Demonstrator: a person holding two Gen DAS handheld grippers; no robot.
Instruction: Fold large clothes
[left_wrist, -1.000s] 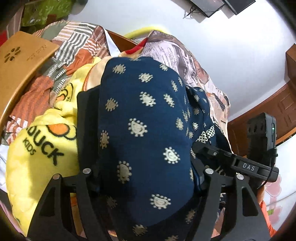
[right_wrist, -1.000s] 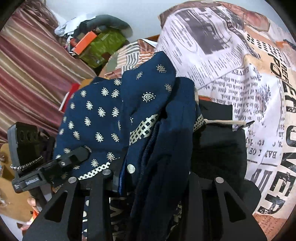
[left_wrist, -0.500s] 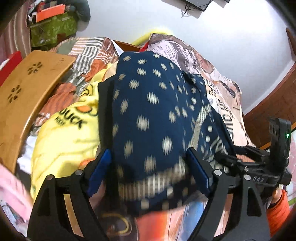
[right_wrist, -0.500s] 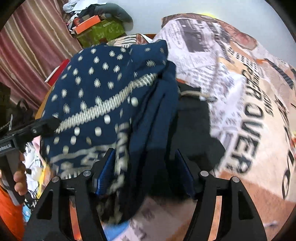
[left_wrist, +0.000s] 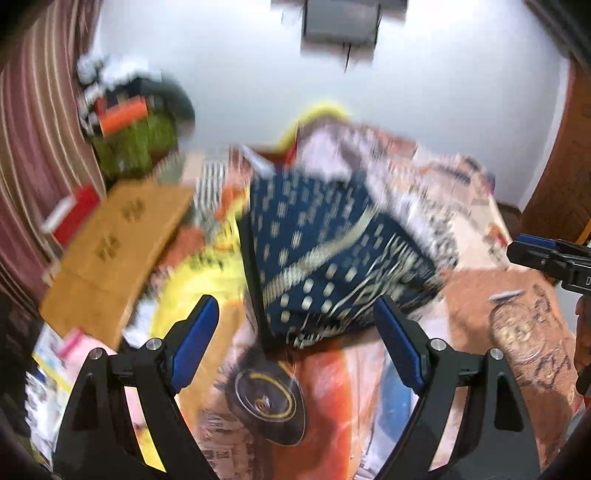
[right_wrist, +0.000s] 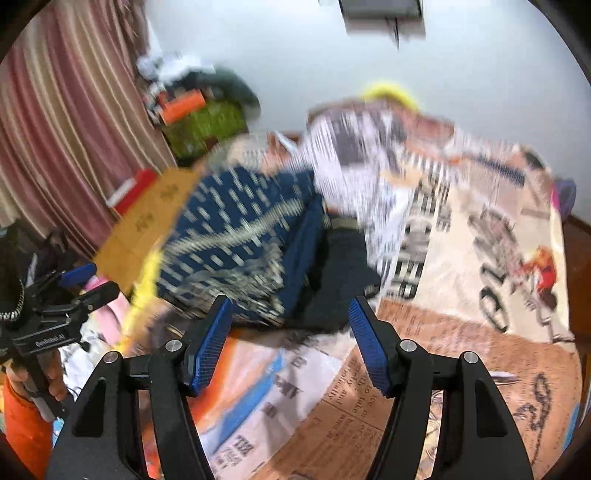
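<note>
The bed (right_wrist: 461, 332), covered by a newsprint-patterned sheet in cream, orange and black, is shown as the supporting surface. On it, toward the headboard end, the folded navy-blue garment with pale dotted print and a patterned border band (left_wrist: 332, 258) is seen lying free, beside a yellow printed blanket (left_wrist: 199, 273) and a black cloth (right_wrist: 343, 273). The garment is placed ahead of and beyond both claws, its long axis judged to run obliquely from the far left to the near right in the left wrist view. The left claw (left_wrist: 295, 339) is held with jaws wide apart and nothing between the blue pads; the right claw (right_wrist: 290, 339) is likewise parted and empty. The garment's near edge is centred before the left claw, which is judged slightly better placed for any further adjustment.
</note>
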